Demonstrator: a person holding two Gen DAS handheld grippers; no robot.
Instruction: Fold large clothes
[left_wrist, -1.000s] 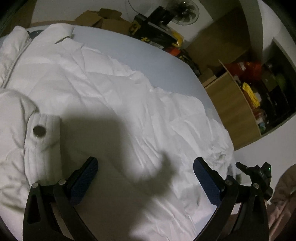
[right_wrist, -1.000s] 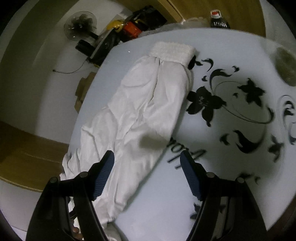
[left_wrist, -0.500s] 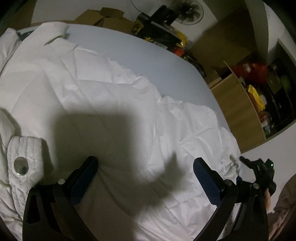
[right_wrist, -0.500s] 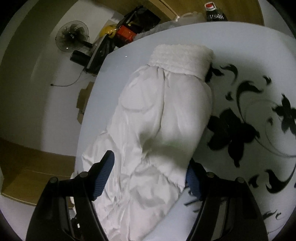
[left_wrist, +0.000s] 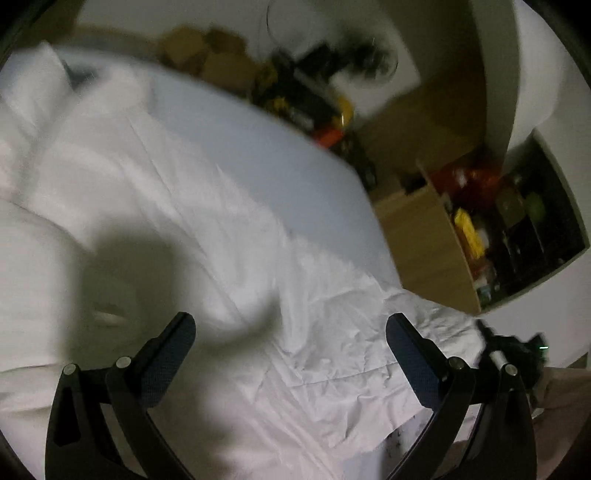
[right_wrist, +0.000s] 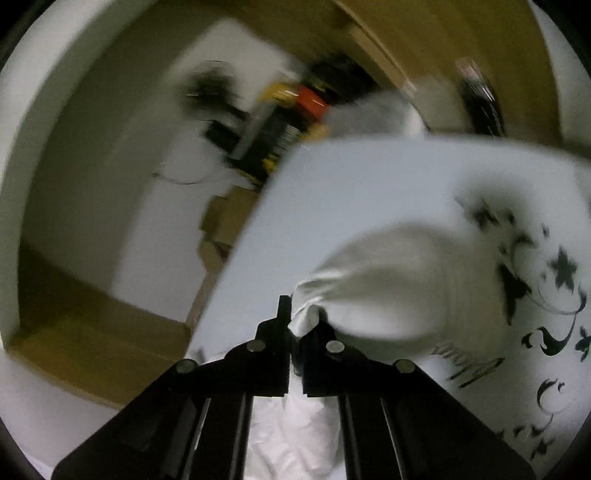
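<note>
A large white padded jacket (left_wrist: 207, 236) lies spread over the pale blue table (left_wrist: 280, 173), crumpled toward the right edge. My left gripper (left_wrist: 290, 332) hangs above it, open, with nothing between its blue pads (left_wrist: 402, 347). In the right wrist view my right gripper (right_wrist: 295, 325) is shut on the jacket's white sleeve (right_wrist: 388, 288), which is pinched at the tips and lifted off the table (right_wrist: 332, 192). More white cloth hangs below the jaws. Both views are motion-blurred.
A black floral print (right_wrist: 532, 280) marks the table at right. Beyond the table's far edge stand a fan (left_wrist: 354, 62), cardboard boxes (left_wrist: 199, 44) and black and yellow gear (left_wrist: 295, 103). A wooden shelf unit (left_wrist: 480, 236) with packed goods stands at right.
The right gripper came down over the sleeve, shut on it and rose with it. The left gripper lifted and drifted; the snap-button cuff at left slid out of its view.
</note>
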